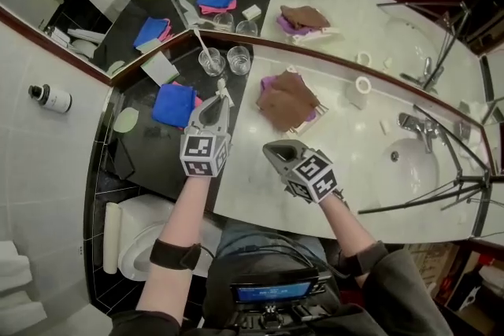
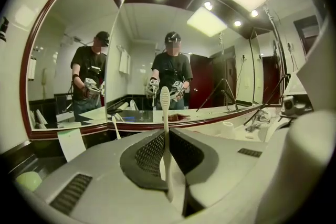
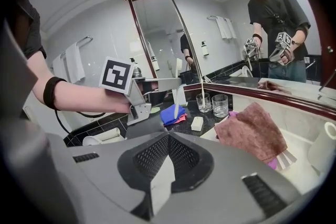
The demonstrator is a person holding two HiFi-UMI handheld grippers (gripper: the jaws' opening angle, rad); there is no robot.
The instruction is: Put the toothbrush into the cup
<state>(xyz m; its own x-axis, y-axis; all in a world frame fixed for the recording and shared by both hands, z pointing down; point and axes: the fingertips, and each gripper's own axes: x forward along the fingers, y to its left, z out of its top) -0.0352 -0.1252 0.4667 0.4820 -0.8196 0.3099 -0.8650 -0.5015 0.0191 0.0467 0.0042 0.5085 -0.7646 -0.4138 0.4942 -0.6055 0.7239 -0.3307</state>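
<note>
The left gripper [image 1: 220, 101] is clenched on the toothbrush [image 2: 165, 105], whose free end pokes out toward the cups [image 1: 239, 59] at 12 o'clock, likely ready to drop in, while the right gripper [image 1: 272, 151], closed on nothing, hangs clear at 4 o'clock.

Both hand-held grippers [image 1: 220, 87] [image 1: 269, 148] closed

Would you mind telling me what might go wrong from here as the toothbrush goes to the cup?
1. The left gripper pinches the thin toothbrush only by its handle, so it might pivot or slip out.
2. The empty glass stands close beside the other glass, which already holds a brush. A misjudged approach could tip either one.
</note>
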